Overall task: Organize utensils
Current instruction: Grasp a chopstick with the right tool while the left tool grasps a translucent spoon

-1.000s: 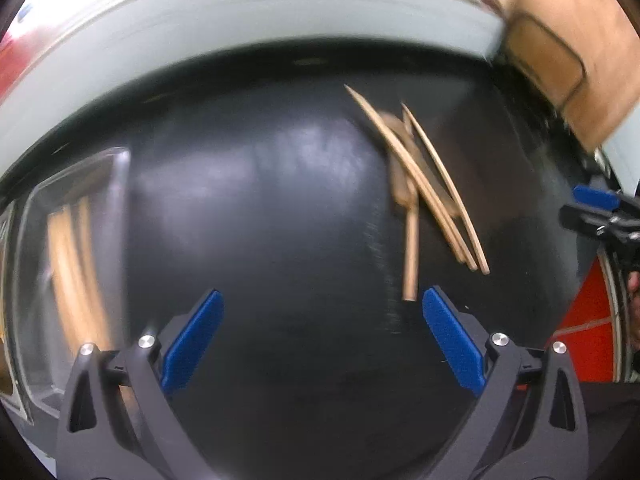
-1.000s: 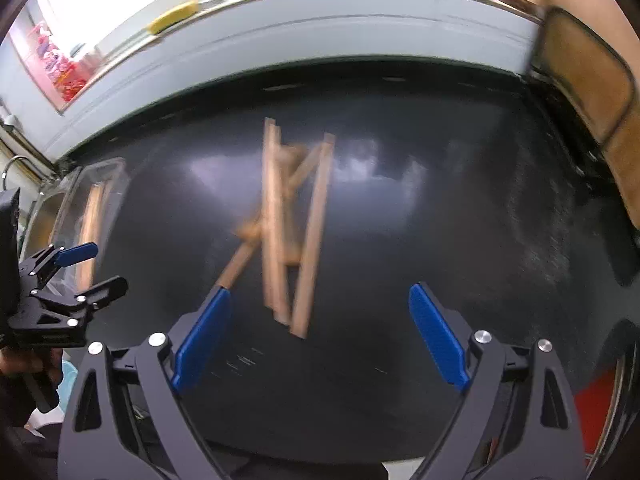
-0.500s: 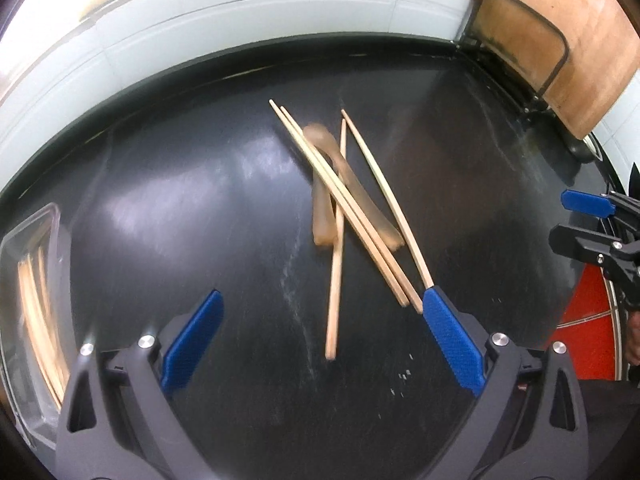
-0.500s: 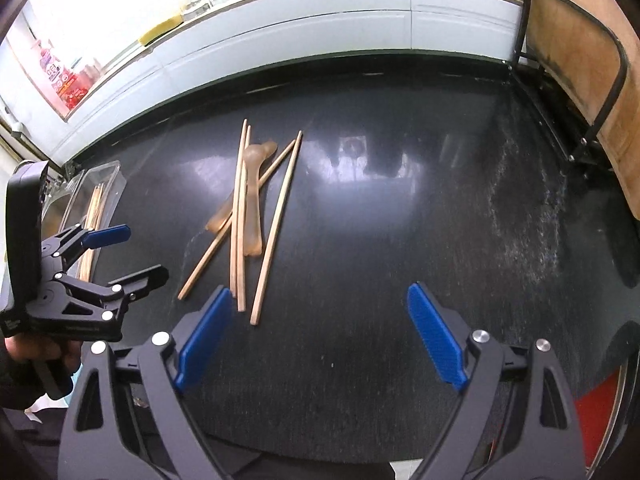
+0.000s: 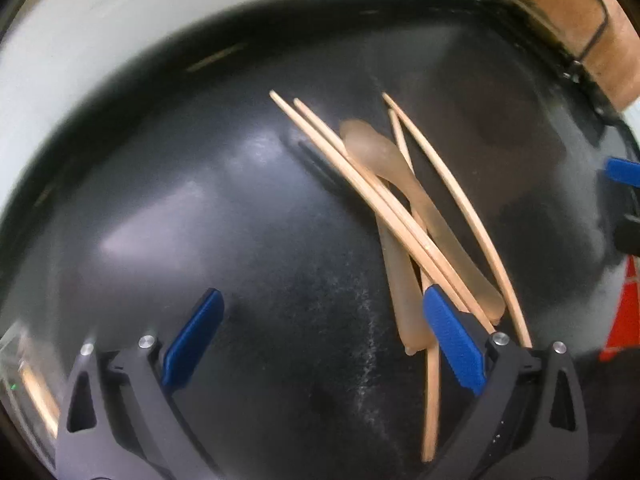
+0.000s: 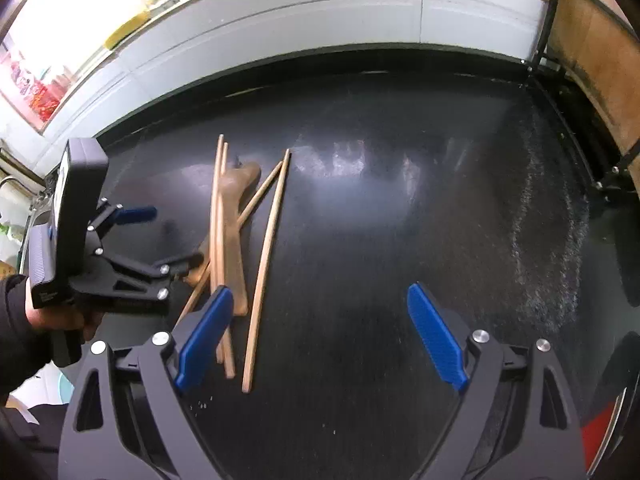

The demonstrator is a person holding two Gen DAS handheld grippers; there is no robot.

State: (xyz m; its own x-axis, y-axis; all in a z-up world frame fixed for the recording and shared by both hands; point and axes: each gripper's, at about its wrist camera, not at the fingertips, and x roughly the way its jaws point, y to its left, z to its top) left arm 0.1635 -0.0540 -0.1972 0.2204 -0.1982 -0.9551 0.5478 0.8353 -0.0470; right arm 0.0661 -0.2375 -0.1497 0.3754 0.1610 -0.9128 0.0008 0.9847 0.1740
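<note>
A loose pile of wooden chopsticks (image 5: 384, 208) and two flat tan spatulas (image 5: 404, 184) lies on the black bench (image 5: 240, 220), the sticks crossing over the spatulas. In the left wrist view the left gripper (image 5: 320, 328) stands with its jaws wide apart and nothing between them; its right blue pad sits in front of the near ends of the pile and hides where two of the sticks finish. That view is smeared, so the exact count of sticks is hard to make out there. At its lower left edge a clear tray (image 5: 16, 364) is cut off by the frame, with what may be more wooden sticks inside.

The right wrist view is sharper: four chopsticks (image 6: 264, 256) show, one lying apart to the right of the rest, and the spatulas (image 6: 234, 216) overlap so that their outlines merge. The right gripper (image 6: 320, 340) is also spread wide and empty, its left pad covering the near ends of some sticks. The left gripper (image 6: 160, 240) appears here from the side, just beside the pile, its lower finger masking the pile's left edge. A wire-framed wooden board (image 6: 592, 64) stands at the bench's far right corner, partly out of frame.
</note>
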